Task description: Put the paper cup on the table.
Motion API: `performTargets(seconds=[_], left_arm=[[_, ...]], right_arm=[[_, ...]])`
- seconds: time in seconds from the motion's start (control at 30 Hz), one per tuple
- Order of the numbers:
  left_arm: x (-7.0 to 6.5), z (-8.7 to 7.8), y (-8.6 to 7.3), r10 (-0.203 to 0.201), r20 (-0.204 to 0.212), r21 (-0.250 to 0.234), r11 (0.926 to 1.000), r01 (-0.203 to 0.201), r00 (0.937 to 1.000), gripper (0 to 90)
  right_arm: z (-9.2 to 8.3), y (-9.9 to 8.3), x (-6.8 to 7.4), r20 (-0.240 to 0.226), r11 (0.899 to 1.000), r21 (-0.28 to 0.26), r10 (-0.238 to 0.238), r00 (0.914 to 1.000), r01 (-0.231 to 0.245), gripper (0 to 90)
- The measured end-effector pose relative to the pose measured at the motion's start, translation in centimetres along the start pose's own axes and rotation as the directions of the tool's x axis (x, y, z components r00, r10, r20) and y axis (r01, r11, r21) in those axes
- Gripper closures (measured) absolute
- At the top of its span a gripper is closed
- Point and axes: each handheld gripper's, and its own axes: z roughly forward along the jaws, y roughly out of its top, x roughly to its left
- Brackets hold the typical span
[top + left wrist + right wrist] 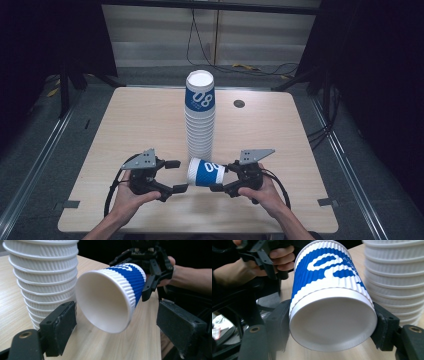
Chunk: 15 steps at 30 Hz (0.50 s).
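Clamping on the base end of a blue-and-white paper cup (332, 312), right gripper (332, 322) jaws pressing both sides of the ribbed wall, pads touching it left and right. Lying on its side in that grip, cup held just above the table (125, 120), base toward the right gripper, open mouth toward the left gripper (172, 176). Standing released, left gripper jaws spread wide, one pad low at the left of the left gripper view, the other at the right, the cup's white rim (105, 302) hanging between and beyond them, touching neither. Gripping each tool from below, the person's hands at the near edge of the table in the high view, left hand (127, 197) and right hand (262, 192) level with each other, cup (206, 171) between the two grippers. Rising just behind the held cup, a tall stack of cups (200, 117), near its foot though whether touching it, impossible to say. Sitting farther back on the tabletop, right of the stack, a small dark round grommet (239, 103). Trailing across the floor beyond the far edge, dark cables (200, 47).
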Motion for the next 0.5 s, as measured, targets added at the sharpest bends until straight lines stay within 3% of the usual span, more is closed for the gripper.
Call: performTargets(seconds=[0.07,0.23,0.5], left_arm=[[0.13,0.15,0.14,-0.011,0.004,-0.008,0.9999,0.011,0.9999,16.0],[0.17,0.40,0.35,-0.007,0.004,-0.020,0.9998,0.007,1.0000,15.8],[0.18,0.79,0.26,0.000,-0.001,-0.011,0.9999,0.000,1.0000,15.8]], right_arm=[[0.03,-0.08,-0.10,0.003,1.000,-0.007,0.008,1.0000,-0.008,28.8],[0.10,0.04,0.21,0.000,0.999,-0.046,-0.024,0.9997,0.024,28.9],[0.55,-0.01,0.66,-0.055,0.995,-0.085,-0.047,0.9974,0.042,28.9]])
